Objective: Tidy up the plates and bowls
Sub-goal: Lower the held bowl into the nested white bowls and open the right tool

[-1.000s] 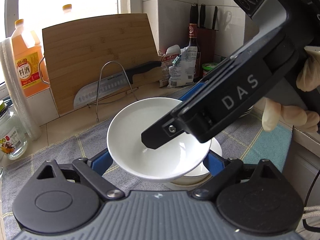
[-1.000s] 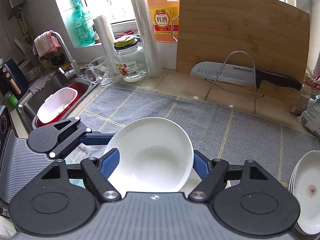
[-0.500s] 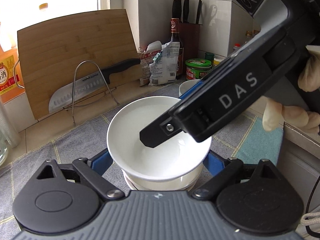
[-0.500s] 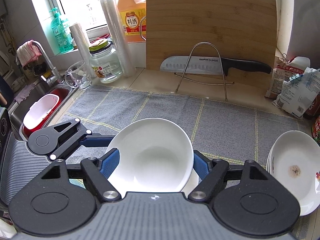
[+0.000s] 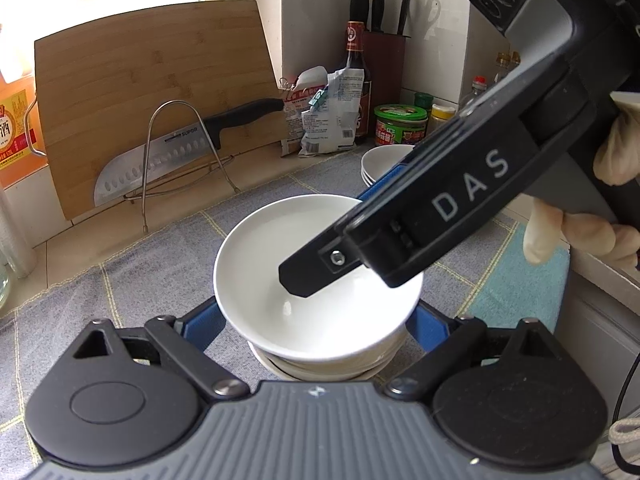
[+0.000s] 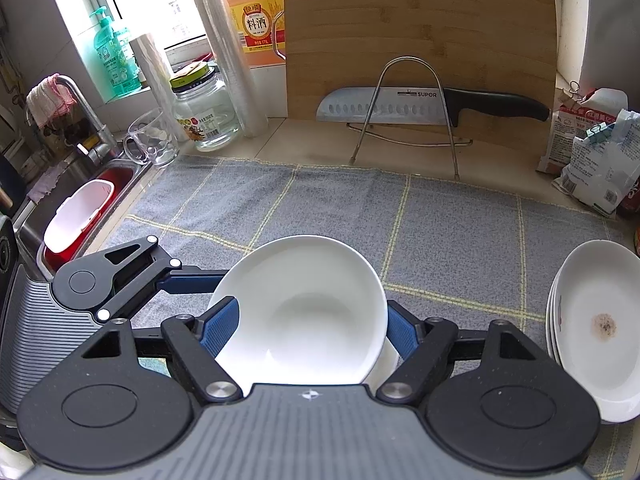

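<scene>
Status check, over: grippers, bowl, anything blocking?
Right gripper shut on white bowl. Left gripper wide around it, contact unclear. Bowl directly over bowl stack, seating unclear. Nothing blocking; dirty plates off to the side.

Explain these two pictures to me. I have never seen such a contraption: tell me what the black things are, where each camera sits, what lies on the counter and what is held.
No robot here: a person holds two hand-held clamps, each with two blue-padded fingers and a wide-angle camera looking along them. One picture is from the left gripper, the other from the right gripper. The gloved hand carries the right one.

The right gripper is closed on a white bowl, just above a stack of bowls. The left fingers flank that bowl; whether they press it is unclear.

On the counter lie a grey checked cloth and a pile of plates; behind stand a cutting board and a knife.
</scene>
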`<state>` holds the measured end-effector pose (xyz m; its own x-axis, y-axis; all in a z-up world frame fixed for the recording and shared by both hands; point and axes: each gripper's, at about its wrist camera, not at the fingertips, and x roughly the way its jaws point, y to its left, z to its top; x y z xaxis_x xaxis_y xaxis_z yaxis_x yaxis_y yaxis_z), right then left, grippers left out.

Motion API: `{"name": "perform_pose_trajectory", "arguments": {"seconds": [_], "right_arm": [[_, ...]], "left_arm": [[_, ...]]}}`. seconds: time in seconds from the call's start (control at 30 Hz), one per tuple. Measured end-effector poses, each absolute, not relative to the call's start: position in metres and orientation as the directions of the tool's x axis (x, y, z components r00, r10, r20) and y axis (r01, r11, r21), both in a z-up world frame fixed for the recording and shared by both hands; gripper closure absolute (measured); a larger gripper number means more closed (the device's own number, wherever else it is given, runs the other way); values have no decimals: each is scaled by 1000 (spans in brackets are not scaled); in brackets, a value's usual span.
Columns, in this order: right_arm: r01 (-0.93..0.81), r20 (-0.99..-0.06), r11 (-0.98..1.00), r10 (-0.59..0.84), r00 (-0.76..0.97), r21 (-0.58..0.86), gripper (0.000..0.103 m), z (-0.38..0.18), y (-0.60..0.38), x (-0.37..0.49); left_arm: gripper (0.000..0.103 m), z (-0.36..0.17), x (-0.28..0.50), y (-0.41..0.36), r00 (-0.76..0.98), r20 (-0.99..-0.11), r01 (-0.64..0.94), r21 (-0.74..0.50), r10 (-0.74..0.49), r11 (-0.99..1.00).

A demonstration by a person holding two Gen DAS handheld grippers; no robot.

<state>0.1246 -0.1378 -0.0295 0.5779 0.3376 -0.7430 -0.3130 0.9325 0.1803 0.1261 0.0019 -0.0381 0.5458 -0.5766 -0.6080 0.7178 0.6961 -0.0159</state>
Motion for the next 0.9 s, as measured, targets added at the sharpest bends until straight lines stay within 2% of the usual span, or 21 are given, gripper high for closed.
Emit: {"name": "perform_pose_trajectory", "arguments": {"seconds": [0.9], "right_arm": [[-292, -764, 940, 318, 562, 177, 20, -44, -142, 131]], "left_arm": [[8, -44, 133, -3, 515, -628, 734, -28, -583, 679]]}}
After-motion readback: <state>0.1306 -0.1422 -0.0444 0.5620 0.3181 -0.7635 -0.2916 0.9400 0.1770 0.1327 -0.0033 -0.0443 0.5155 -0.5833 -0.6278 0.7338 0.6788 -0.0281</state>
